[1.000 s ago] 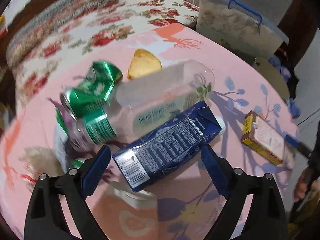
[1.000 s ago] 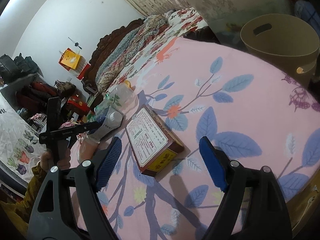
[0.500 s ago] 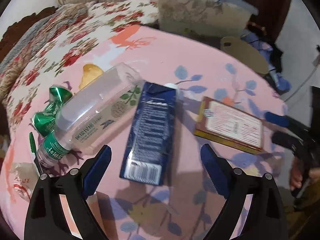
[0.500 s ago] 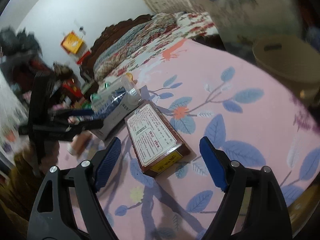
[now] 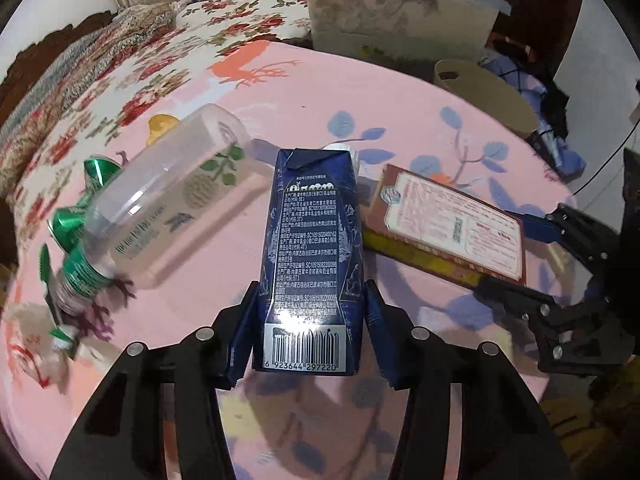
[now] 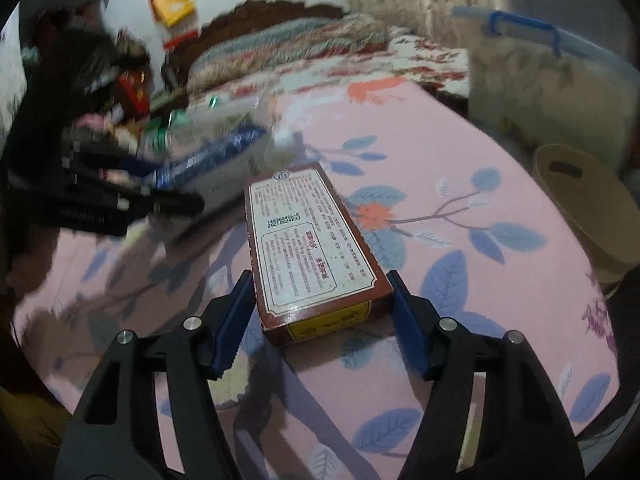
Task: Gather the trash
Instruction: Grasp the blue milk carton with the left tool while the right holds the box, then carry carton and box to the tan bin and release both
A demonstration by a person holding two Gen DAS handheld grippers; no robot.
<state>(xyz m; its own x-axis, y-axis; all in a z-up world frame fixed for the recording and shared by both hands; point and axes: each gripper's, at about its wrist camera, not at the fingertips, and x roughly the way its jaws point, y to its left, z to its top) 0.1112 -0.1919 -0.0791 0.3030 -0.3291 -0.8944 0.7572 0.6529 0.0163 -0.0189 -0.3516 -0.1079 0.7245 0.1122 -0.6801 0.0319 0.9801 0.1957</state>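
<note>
Both claws have just been closing. Left claw (image 5: 310, 316) pinches the blue carton (image 5: 314, 256) at its barcode end. Right claw (image 6: 322, 320) stands half-open around the brown box (image 6: 308, 248), pads not clearly touching.

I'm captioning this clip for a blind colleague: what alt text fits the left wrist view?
The left gripper has just closed its blue pads on the barcode end of a dark blue drink carton lying on a pink floral tablecloth. A clear plastic bottle lies to its left, a flat brown box to its right.

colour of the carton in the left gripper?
Dark navy blue carton with white print and a white barcode panel; clearest in the left wrist view.
</note>
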